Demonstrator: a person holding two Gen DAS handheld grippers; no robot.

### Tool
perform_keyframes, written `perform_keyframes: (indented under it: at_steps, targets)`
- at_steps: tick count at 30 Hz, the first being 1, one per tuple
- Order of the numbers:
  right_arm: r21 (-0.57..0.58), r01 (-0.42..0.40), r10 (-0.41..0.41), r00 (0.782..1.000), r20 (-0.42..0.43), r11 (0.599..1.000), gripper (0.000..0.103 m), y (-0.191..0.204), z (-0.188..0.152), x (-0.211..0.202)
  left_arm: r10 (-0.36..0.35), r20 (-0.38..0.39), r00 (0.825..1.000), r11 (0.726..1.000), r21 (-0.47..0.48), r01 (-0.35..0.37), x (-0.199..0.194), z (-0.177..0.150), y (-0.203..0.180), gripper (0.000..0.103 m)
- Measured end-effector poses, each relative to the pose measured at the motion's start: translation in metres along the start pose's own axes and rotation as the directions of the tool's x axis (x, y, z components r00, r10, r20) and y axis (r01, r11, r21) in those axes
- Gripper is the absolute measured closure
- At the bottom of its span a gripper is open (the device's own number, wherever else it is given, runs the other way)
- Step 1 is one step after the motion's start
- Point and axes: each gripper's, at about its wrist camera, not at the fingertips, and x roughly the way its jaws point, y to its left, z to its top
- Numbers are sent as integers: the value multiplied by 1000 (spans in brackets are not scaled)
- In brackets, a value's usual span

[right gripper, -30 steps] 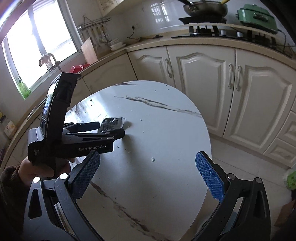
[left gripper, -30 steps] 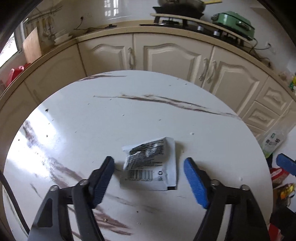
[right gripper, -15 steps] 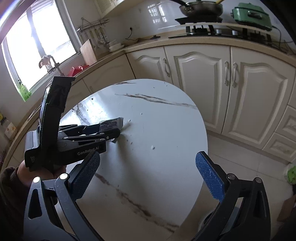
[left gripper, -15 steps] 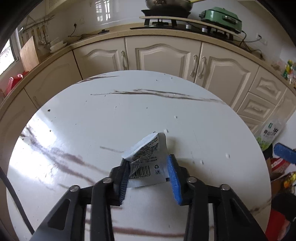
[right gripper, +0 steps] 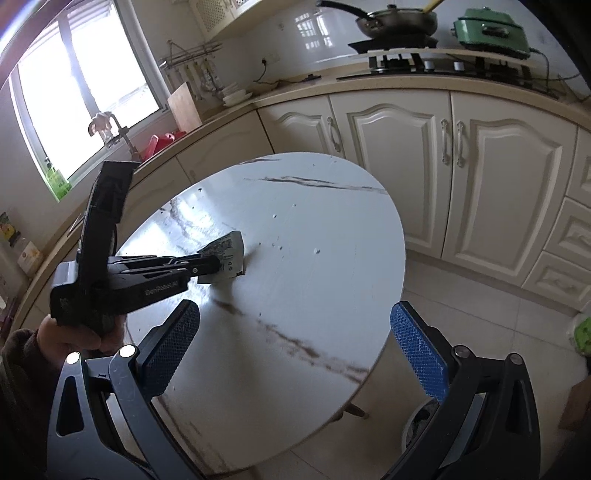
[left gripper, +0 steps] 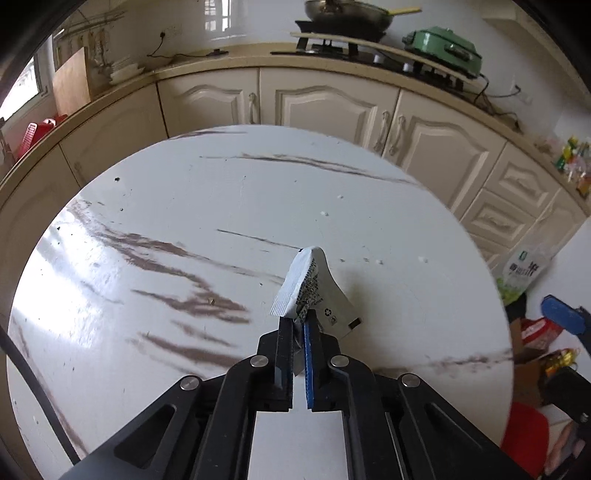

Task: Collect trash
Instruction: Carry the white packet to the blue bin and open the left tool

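Note:
A crumpled white wrapper [left gripper: 314, 291] with black print and a barcode is pinched in my left gripper [left gripper: 298, 326], which is shut on its near edge; the wrapper stands folded up just above the round white marble table [left gripper: 184, 206]. From the right wrist view the same wrapper [right gripper: 227, 253] sticks out of the left gripper's [right gripper: 218, 264] tips, a hand holding that tool at the left. My right gripper [right gripper: 293, 343] hovers open over the table's near edge, nothing between its blue pads.
Cream cabinets [right gripper: 461, 147] curve behind the table, with a wok [left gripper: 347, 16] and a green cooker [left gripper: 443, 46] on the counter. Bags and packets [left gripper: 524, 273] lie on the floor to the right. Small crumbs [right gripper: 317, 251] dot the tabletop.
My left gripper went from wide open around the flat wrapper to shut on it, crumpling it upright, and shifted across the table. The right gripper drifted a little, still open.

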Motion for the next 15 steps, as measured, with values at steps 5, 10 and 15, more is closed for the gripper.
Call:
perform_keyframes:
  at_steps: [5, 10, 15]
  targets:
    - [23, 1, -2, 1000, 28, 1000, 0, -8, -6, -15, -36, 46, 998, 999, 18, 35, -37, -9, -13, 103]
    - [57, 45, -49, 997, 65, 997, 0, -31, -21, -39, -89, 86, 992, 993, 82, 82, -68, -22, -63, 103]
    - [141, 111, -129, 984, 123, 984, 0, -81, -48, -83, -195, 79, 978, 968, 180, 178, -84, -29, -138, 103]
